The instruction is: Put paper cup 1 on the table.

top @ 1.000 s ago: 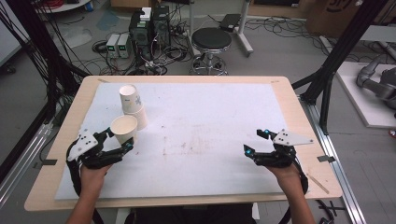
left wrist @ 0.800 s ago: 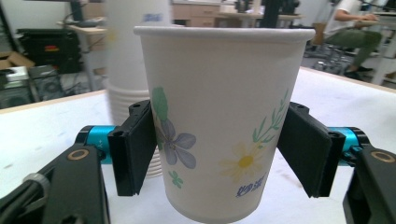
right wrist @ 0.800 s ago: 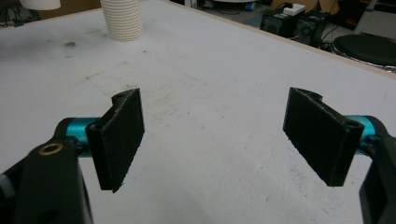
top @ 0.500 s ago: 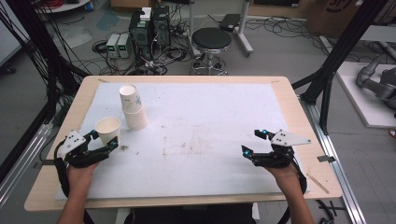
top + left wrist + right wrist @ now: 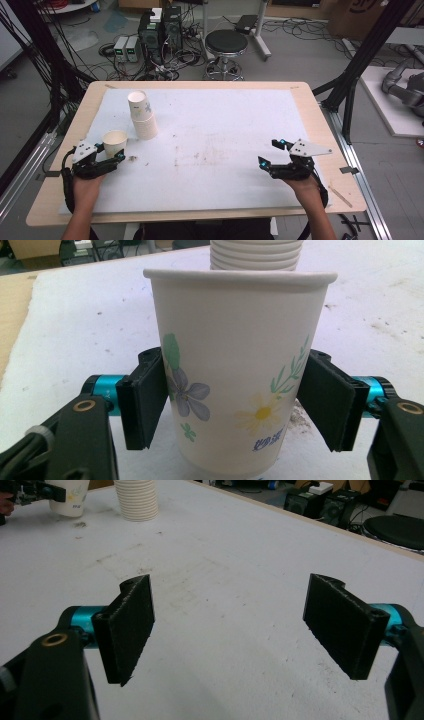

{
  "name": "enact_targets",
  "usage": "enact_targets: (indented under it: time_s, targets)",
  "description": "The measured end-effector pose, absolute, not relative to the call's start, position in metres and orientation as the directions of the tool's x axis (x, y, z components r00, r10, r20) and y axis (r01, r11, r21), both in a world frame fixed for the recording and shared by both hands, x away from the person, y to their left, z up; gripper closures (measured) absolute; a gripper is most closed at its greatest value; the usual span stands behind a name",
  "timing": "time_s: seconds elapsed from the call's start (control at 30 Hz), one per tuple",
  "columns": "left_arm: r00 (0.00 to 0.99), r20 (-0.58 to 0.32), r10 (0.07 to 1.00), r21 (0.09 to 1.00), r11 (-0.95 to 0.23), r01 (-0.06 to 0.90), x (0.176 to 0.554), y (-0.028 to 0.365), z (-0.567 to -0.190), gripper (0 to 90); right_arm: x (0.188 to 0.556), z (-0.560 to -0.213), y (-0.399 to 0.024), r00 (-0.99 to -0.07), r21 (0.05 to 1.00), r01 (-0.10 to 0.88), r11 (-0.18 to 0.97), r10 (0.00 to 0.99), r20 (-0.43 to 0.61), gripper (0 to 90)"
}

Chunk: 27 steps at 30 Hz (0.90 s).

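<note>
Cup, a single paper one printed with flowers and leaves, is standing upright on the white sheet near the left edge of the tabletop, its mouth facing up. The left claw is gripping it: in the left gripper view both black pads are pressing against the cup's sides about halfway up its wall, one on each flank. Just behind the cup, toward the far side of the sheet, a stack of paper cups is standing mouth down, apart from the held cup, with its ribbed rims showing above the cup's lip in the left gripper view. The person's left hand is coming in from the near edge behind that claw. Well apart, on the right side of the sheet, the right claw is hovering low with its jaws spread wide and bare sheet between them, the right hand holding it near the front edge.
</note>
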<state>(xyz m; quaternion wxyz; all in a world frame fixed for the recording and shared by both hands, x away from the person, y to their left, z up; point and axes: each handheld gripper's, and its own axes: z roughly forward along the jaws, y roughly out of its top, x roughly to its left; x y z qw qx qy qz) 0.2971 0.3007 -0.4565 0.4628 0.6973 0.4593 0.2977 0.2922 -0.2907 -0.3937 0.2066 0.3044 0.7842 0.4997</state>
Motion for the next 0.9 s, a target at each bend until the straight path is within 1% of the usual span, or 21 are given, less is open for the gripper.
enact_targets:
  time_s: [0.1,0.23,0.37,0.6,0.73,0.83,0.9]
  targets:
    - [0.397,0.003,0.918,0.903,-0.173,0.393,0.296,0.298,-0.456,31.0,0.292,-0.394,-0.291,-0.730,0.909,0.271,0.318,0.683,-0.021,21.1]
    - [0.377,-0.020,0.926,0.892,-0.154,0.426,0.293,0.300,-0.456,31.3,0.292,-0.394,-0.292,-0.729,0.909,0.270,0.316,0.684,-0.021,21.1]
    - [0.371,-0.012,0.928,0.879,-0.167,0.446,0.288,0.300,-0.455,31.3,0.291,-0.393,-0.292,-0.730,0.910,0.267,0.316,0.684,-0.023,21.1]
    - [0.375,-0.051,0.926,0.870,-0.142,0.471,0.284,0.305,-0.457,29.8,0.292,-0.393,-0.292,-0.730,0.910,0.267,0.317,0.683,-0.024,21.1]
    - [0.384,-0.061,0.921,0.882,-0.130,0.453,0.282,0.308,-0.457,24.1,0.292,-0.393,-0.292,-0.730,0.909,0.269,0.318,0.683,-0.022,21.1]
    - [0.382,-0.077,0.921,0.889,-0.109,0.444,0.281,0.310,-0.456,16.0,0.292,-0.393,-0.291,-0.733,0.909,0.269,0.319,0.679,-0.021,21.1]
    - [0.398,-0.087,0.913,0.897,-0.102,0.430,0.279,0.311,-0.455,15.9,0.292,-0.393,-0.291,-0.735,0.909,0.267,0.320,0.677,-0.022,21.1]
